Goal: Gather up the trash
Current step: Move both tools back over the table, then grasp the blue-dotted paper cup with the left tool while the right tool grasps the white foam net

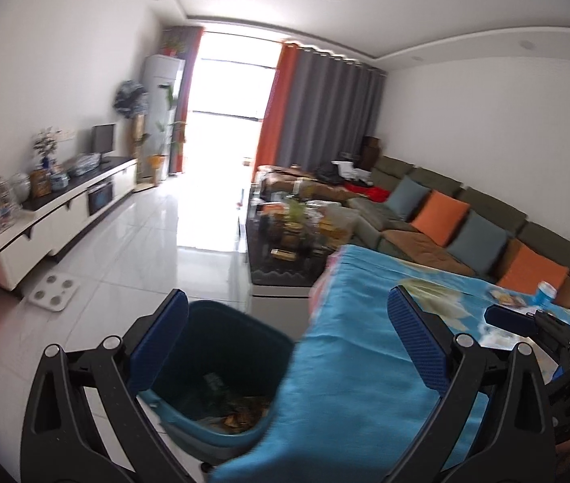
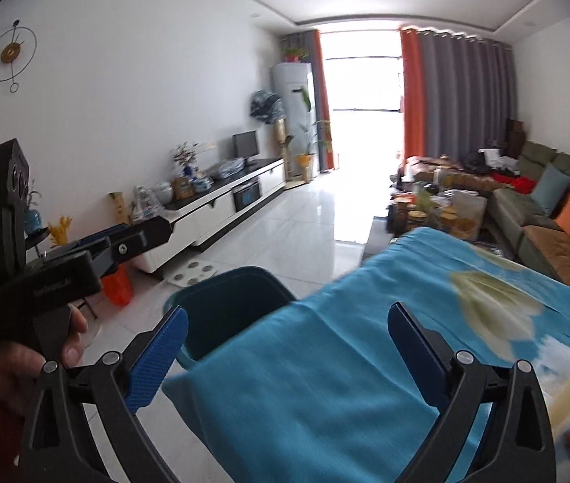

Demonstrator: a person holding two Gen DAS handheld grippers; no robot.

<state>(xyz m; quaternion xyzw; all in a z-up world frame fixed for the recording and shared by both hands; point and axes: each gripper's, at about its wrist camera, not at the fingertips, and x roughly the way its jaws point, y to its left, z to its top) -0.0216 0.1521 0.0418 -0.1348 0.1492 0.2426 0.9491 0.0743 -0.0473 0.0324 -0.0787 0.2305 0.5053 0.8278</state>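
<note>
Now at 7 o'clock, bin (image 1: 220, 370) on floor beside table edge, wrappers already at bottom. Left gripper (image 1: 289, 342) spread wide, nothing between pads. Right gripper (image 2: 289, 354) likewise spread, empty, over blue tablecloth (image 2: 325, 362). Remaining trash (image 1: 506, 301) with cup (image 1: 546, 293) at 3 o'clock. Best swing right, approach low, close only once pads straddle piece.
</note>
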